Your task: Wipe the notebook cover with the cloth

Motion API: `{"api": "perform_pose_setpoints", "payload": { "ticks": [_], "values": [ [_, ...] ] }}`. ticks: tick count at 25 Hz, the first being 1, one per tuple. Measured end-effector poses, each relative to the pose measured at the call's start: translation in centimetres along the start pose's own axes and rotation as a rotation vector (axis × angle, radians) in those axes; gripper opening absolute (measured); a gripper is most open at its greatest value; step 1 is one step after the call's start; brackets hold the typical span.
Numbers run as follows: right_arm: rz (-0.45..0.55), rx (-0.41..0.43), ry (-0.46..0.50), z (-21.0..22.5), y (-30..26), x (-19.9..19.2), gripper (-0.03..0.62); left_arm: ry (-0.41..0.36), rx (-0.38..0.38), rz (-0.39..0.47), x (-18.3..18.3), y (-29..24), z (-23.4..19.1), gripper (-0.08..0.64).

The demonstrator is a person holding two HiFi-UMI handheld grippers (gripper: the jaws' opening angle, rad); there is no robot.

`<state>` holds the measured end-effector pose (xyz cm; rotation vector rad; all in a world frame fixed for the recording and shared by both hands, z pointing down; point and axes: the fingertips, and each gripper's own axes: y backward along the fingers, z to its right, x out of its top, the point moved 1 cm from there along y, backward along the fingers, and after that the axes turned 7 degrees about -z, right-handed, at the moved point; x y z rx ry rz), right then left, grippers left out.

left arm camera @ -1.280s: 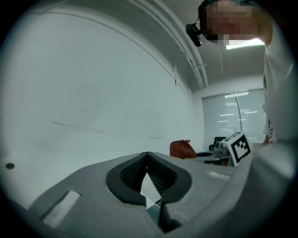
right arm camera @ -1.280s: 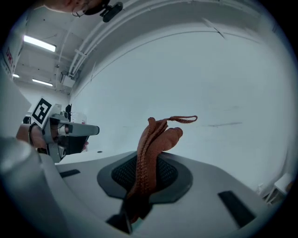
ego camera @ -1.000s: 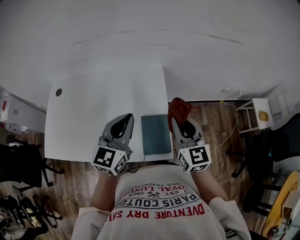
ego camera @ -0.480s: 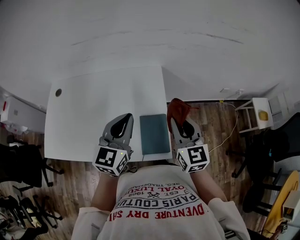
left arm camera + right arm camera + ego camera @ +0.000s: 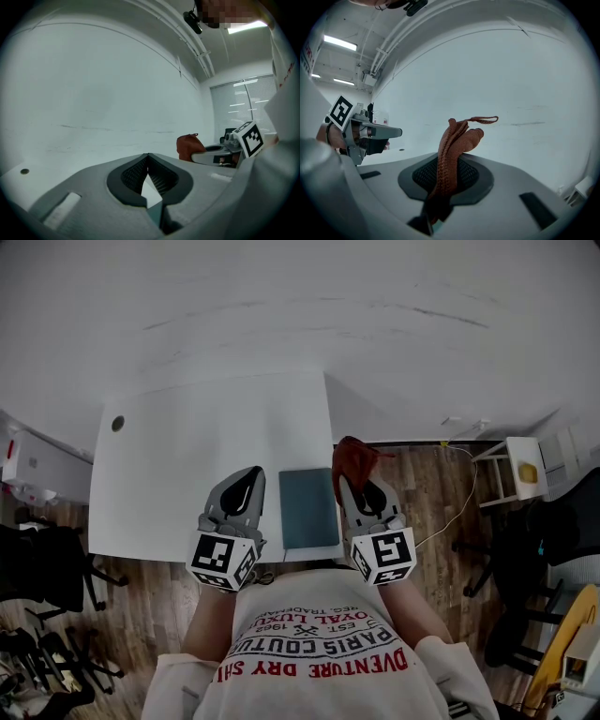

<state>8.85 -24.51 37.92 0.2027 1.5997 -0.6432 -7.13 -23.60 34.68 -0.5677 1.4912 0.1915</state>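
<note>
A dark teal notebook (image 5: pixel 310 508) lies flat near the front edge of the white table (image 5: pixel 187 465), between my two grippers. My right gripper (image 5: pixel 352 476) is shut on a rust-red cloth (image 5: pixel 354 459), which sticks up from the jaws over the table's right edge; the cloth (image 5: pixel 454 150) stands bunched between the pads in the right gripper view. My left gripper (image 5: pixel 246 486) hovers just left of the notebook, jaws closed with nothing in them. The left gripper view shows the cloth (image 5: pixel 190 146) off to the right.
A small round hole (image 5: pixel 117 424) marks the table's far left corner. Wooden floor (image 5: pixel 441 512) lies right of the table, with a white stool (image 5: pixel 511 470) and a cable on it. Dark chairs stand at the left and right margins.
The right gripper with the cloth has shifted slightly left, toward the notebook's right edge. The left gripper has stayed in place.
</note>
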Motion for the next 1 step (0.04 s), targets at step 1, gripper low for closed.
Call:
{"api": "perform_pose_setpoints", "payload": {
  "ticks": [1],
  "values": [
    [-0.004,-0.001,0.001,-0.01,-0.07,-0.04,0.075,0.001,0.002,-0.001,-0.01,-0.01,-0.05,0.009]
  ]
}}
